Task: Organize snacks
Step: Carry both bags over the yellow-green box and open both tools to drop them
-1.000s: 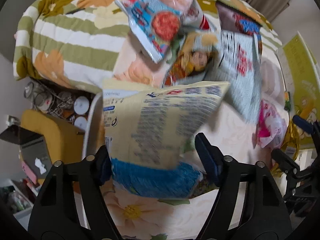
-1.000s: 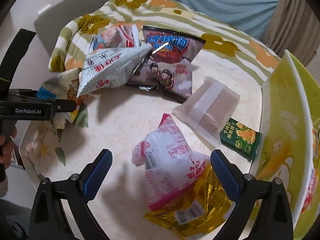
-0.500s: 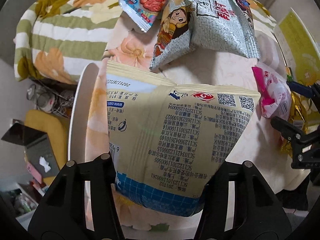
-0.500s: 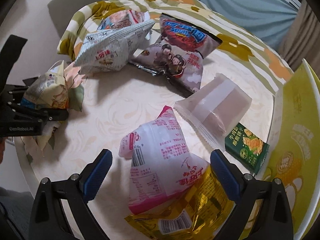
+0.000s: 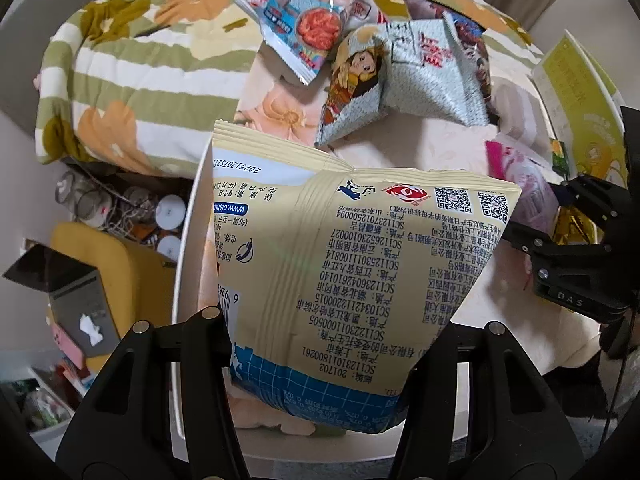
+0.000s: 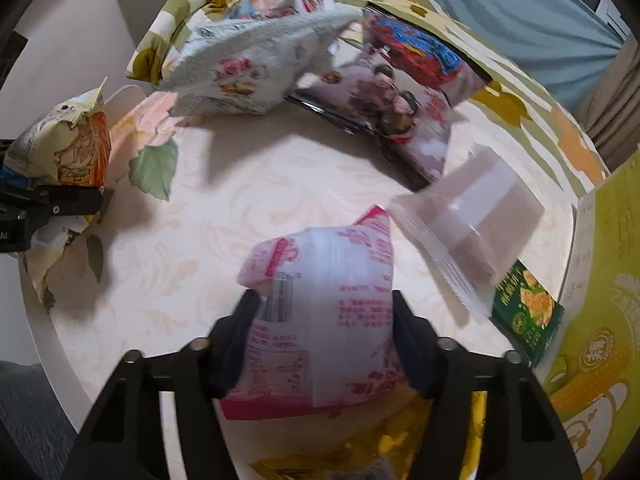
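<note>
My left gripper [image 5: 320,354] is shut on the lower end of a cream snack bag [image 5: 352,264] with a blue grid band, held up over the round table's left rim [image 5: 180,280]. The bag hides the fingertips. In the right wrist view the same bag [image 6: 60,152] hangs at the far left. My right gripper [image 6: 322,340] points down over a pink-and-white snack bag [image 6: 328,280]. Its jaws are closing, and both pads touch the bag's sides. From the left wrist view, the pink bag [image 5: 520,176] and the right gripper [image 5: 560,256] sit at the right edge.
A silver-grey bag [image 6: 256,64], a purple bag [image 6: 408,92], a clear pouch [image 6: 476,216], a green box [image 6: 524,312] and a gold packet [image 6: 360,452] lie on the table. A yellow carton [image 6: 600,320] stands at the right. A striped quilt [image 5: 120,64] lies behind.
The left jaws closed on the cream bag and raised it off the table. The right gripper came down over the pink bag and its wide jaws drew in against it.
</note>
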### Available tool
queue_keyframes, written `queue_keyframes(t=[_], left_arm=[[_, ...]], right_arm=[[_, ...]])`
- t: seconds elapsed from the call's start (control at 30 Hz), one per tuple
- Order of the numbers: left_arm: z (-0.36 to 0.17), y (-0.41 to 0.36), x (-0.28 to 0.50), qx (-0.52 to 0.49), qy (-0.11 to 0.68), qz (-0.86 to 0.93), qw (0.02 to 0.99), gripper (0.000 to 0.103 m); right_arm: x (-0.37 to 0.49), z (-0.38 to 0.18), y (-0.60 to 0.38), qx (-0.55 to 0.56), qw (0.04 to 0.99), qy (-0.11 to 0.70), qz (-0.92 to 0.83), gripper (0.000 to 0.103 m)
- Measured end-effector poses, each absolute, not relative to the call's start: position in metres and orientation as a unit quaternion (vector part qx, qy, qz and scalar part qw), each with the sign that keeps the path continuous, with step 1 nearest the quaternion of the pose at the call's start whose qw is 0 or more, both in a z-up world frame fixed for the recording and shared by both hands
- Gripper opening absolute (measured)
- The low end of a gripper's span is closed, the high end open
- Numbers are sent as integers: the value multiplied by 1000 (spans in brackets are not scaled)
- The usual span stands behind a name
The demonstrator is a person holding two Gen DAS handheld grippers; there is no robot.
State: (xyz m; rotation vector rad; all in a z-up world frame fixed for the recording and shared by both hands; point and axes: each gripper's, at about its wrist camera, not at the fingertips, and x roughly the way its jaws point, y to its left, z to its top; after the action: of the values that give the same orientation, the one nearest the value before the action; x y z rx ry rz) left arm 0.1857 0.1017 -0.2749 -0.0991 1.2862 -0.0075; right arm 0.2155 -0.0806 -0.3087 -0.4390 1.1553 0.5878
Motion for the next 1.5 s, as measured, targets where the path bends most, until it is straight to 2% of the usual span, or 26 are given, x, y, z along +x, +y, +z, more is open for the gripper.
queue_keyframes(t=[0.13, 0.33, 0.8, 0.97, 1.27, 1.5], left_arm=[[-260, 103, 183, -42, 586, -10, 809, 48], [-234, 104, 181, -33, 564, -28, 825, 48], [-149, 69, 215, -16, 486, -129, 864, 48], [-123, 28, 234, -7, 464, -167, 870, 48], [-84, -98, 265, 11, 433, -230, 872, 48], [-87, -207, 297, 13, 443, -249, 861, 48]], right_arm=[[214, -300, -76, -165, 781, 538, 271, 48], [211, -277, -78, -107, 800, 534, 251, 47], [180, -181, -111, 4, 863, 483, 146, 47], [169, -150, -153, 35, 881, 462, 92, 47], [175, -113, -259, 74, 901, 427, 18, 47], [198, -106, -334, 85, 901, 426, 13, 47]])
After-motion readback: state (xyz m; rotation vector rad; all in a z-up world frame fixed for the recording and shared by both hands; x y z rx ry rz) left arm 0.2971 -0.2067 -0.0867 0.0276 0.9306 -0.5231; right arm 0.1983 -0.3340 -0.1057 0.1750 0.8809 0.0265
